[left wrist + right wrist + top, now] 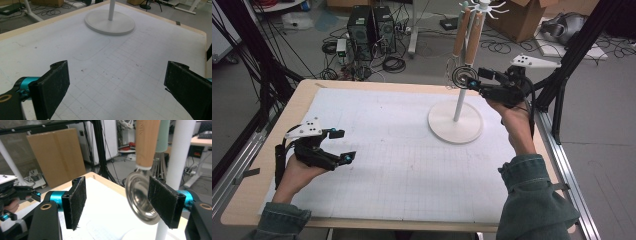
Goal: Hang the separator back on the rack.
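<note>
Steel ladle bowl (140, 200) between right gripper (125, 205) fingers, unclamped.

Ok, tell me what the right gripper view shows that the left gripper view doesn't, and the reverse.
Right gripper view alone: a shiny metal ladle bowl hanging on a wooden handle between its open jaws, close against the right-hand pad, beside a pale green handle. Far left, the left gripper in the person's hand.

Left gripper view alone: the stand's round white base seen whole, and a faint rounded outline drawn on the mat, with wide-open jaws over bare grid.

Both: the stand's white pole, the white gridded mat, and the wooden table edge.
</note>
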The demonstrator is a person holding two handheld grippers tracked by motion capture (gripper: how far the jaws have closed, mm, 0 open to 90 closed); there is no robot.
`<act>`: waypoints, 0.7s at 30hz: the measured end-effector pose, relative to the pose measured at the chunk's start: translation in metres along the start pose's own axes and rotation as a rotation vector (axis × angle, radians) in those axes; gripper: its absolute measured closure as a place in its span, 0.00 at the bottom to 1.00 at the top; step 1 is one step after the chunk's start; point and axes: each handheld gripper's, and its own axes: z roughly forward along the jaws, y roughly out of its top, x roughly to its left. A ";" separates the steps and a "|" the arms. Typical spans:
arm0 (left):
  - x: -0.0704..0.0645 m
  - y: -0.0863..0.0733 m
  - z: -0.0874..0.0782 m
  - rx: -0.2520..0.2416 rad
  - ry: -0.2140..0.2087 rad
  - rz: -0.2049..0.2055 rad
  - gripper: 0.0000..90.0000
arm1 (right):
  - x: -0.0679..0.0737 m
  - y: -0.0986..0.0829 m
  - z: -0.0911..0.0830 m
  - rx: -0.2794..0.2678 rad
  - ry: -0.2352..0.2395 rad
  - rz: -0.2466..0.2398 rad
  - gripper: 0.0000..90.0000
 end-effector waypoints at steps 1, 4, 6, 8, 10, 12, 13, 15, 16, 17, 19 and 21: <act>0.000 0.000 0.000 0.000 0.002 -0.004 0.08 | 0.001 -0.003 -0.001 -0.002 0.003 0.002 0.33; 0.000 0.000 0.000 0.002 0.002 -0.003 0.07 | 0.004 -0.011 -0.003 -0.013 0.011 0.004 0.31; 0.000 -0.001 0.000 0.001 0.001 -0.001 0.07 | 0.005 -0.016 -0.004 -0.013 0.012 0.013 0.29; 0.000 -0.001 0.000 0.002 0.002 -0.001 0.07 | 0.005 -0.021 -0.005 0.000 0.001 0.021 0.27; 0.000 -0.001 0.000 0.001 -0.001 -0.007 0.07 | 0.006 -0.025 -0.007 -0.004 -0.002 0.023 0.24; 0.000 -0.001 0.000 0.003 0.000 -0.005 0.07 | 0.008 -0.030 -0.010 -0.012 -0.009 0.019 0.22; 0.000 -0.002 0.001 0.004 -0.001 -0.005 0.07 | 0.009 -0.032 -0.011 -0.009 -0.009 0.018 0.21; 0.001 -0.002 0.001 0.003 -0.002 -0.001 0.07 | 0.010 -0.037 -0.012 -0.006 -0.010 0.013 0.21; 0.001 -0.003 0.001 0.001 -0.001 -0.004 0.07 | 0.011 -0.040 -0.013 0.006 -0.017 0.008 0.20; 0.001 -0.003 0.001 0.004 -0.002 -0.002 0.07 | 0.011 -0.042 -0.014 0.010 -0.015 -0.001 0.20; 0.001 -0.003 0.001 0.002 -0.001 -0.002 0.07 | 0.012 -0.046 -0.014 0.025 -0.019 -0.019 0.20; 0.001 -0.003 0.001 0.005 -0.005 -0.001 0.07 | 0.014 -0.052 -0.015 0.029 -0.014 -0.031 0.20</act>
